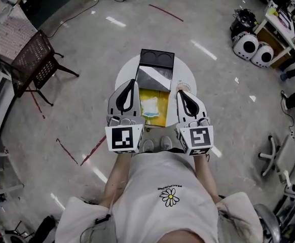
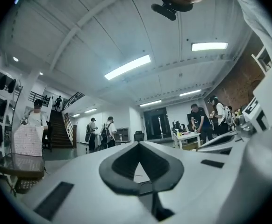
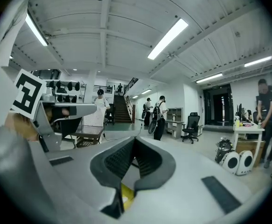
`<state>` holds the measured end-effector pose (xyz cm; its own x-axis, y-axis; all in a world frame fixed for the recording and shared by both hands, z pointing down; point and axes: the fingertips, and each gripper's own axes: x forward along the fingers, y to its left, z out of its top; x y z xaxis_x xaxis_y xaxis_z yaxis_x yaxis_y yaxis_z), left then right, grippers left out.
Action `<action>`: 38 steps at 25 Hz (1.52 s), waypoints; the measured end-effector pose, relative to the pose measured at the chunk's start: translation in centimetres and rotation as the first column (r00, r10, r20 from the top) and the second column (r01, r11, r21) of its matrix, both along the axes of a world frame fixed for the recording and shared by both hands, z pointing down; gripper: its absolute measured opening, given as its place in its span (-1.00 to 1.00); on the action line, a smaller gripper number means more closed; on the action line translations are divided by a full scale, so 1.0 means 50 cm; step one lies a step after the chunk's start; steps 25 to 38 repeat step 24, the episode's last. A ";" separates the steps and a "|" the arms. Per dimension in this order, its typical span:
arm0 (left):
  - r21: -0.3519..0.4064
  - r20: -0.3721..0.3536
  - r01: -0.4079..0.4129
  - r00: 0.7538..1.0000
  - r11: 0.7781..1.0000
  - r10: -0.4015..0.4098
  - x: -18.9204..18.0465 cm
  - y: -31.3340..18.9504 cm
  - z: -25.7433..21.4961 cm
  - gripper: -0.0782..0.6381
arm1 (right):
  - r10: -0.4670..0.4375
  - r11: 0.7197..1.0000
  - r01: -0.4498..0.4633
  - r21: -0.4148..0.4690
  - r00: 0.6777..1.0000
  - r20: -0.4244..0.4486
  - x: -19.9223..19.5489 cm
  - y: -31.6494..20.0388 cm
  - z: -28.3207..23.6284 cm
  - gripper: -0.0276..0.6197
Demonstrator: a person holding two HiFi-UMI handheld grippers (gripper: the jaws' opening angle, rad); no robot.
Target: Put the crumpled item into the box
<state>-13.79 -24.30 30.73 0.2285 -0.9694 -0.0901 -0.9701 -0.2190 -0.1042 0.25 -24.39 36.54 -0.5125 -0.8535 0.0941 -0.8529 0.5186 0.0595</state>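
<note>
Head view: crumpled item, white with a pale blue edge, lies inside the yellow-lined box on the round white table, black tray just beyond the box's far end; left gripper and right gripper hang over the box's left and right edges. Left gripper view: fingers pressed together tip to tip, nothing between. Right gripper view: fingers likewise closed on nothing, a sliver of the yellow box below them
</note>
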 end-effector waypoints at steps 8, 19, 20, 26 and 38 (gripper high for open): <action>-0.043 0.004 0.033 0.999 0.999 -0.033 -0.013 -0.001 0.023 -0.78 | -0.026 1.000 0.026 0.006 1.000 -0.003 -0.015 -0.007 -0.003 -0.91; -0.059 -0.008 0.041 0.999 0.997 -0.042 -0.022 -0.004 0.034 -0.78 | -0.034 0.999 0.034 0.002 0.999 0.004 -0.019 -0.011 0.002 -0.91; -0.060 -0.009 0.042 0.999 0.997 -0.043 -0.023 -0.004 0.035 -0.78 | -0.035 0.999 0.035 0.002 0.999 0.004 -0.019 -0.010 0.003 -0.91; -0.066 -0.014 0.043 0.999 0.997 -0.044 -0.027 -0.006 0.043 -0.78 | -0.037 0.999 0.037 0.000 0.999 0.005 -0.021 -0.010 0.008 -0.91; -0.066 -0.014 0.043 0.999 0.997 -0.044 -0.027 -0.006 0.043 -0.78 | -0.037 0.999 0.037 0.000 0.999 0.005 -0.021 -0.010 0.008 -0.91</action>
